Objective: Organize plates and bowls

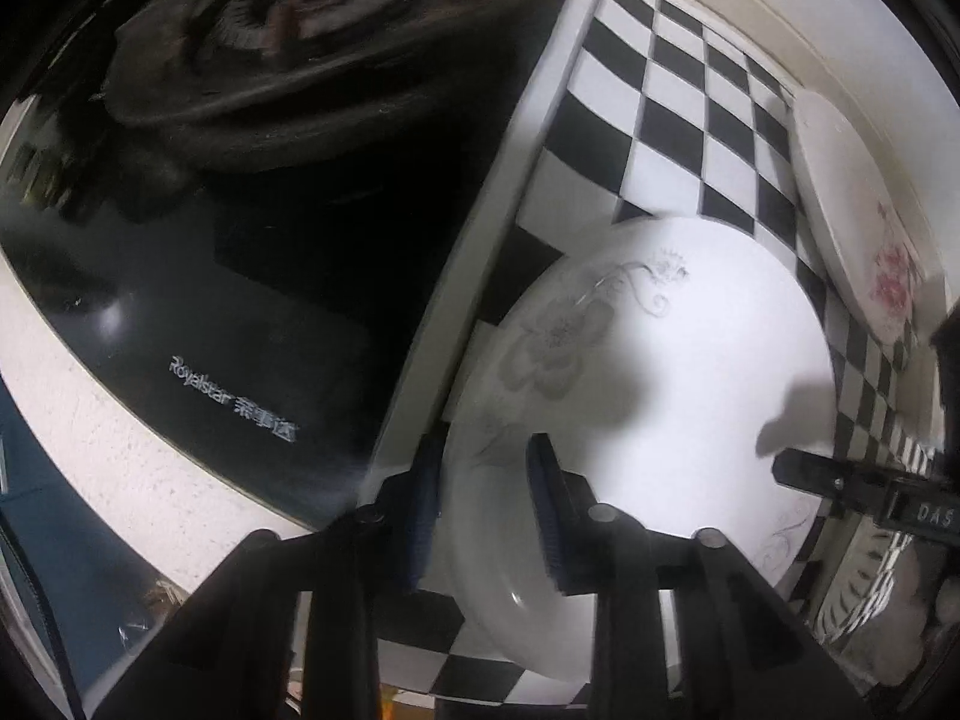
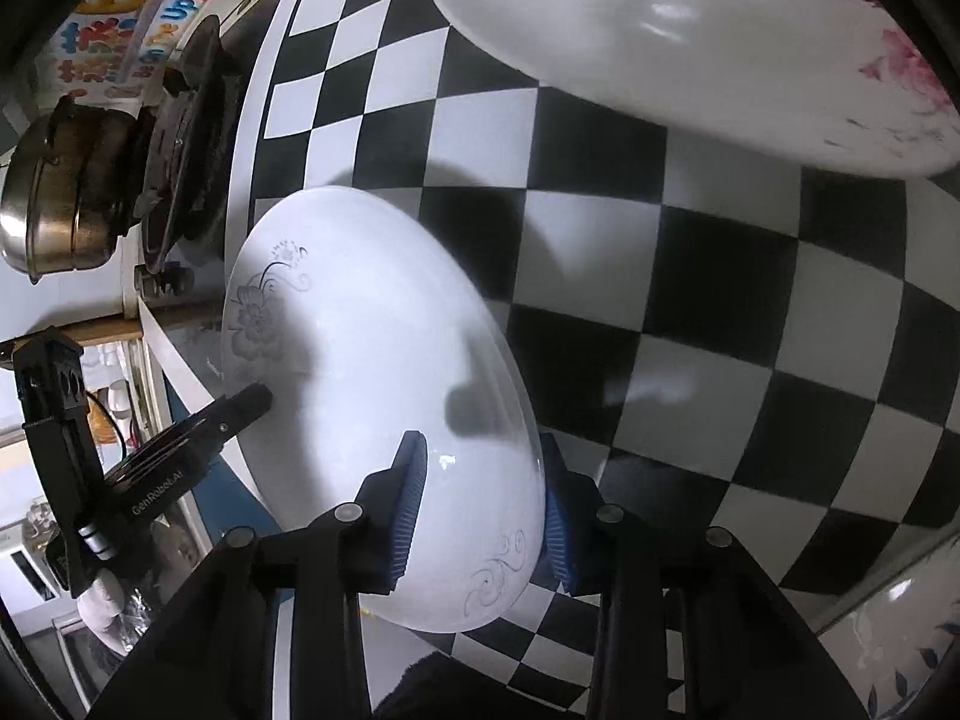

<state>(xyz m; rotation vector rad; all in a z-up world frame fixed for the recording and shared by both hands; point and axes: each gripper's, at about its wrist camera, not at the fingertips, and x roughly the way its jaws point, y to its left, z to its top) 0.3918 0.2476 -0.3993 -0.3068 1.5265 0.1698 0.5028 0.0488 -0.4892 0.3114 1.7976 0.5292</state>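
A white plate with grey flower print [image 1: 660,372] [image 2: 372,372] is held over the black-and-white checkered counter [image 1: 678,120] [image 2: 690,300]. My left gripper [image 1: 486,516] is shut on its left rim, one finger above and one below. My right gripper [image 2: 480,510] is shut on the opposite rim; it shows as a black finger at the right edge of the left wrist view [image 1: 840,480]. The left gripper appears in the right wrist view [image 2: 240,411]. A second white plate with pink flowers [image 1: 852,222] [image 2: 690,42] lies farther back on the counter.
A black glass stove top [image 1: 270,210] with a burner [image 1: 288,30] lies left of the counter. A metal pot [image 2: 60,204] stands on the stove. A blue-patterned dish [image 2: 900,648] sits at the lower right.
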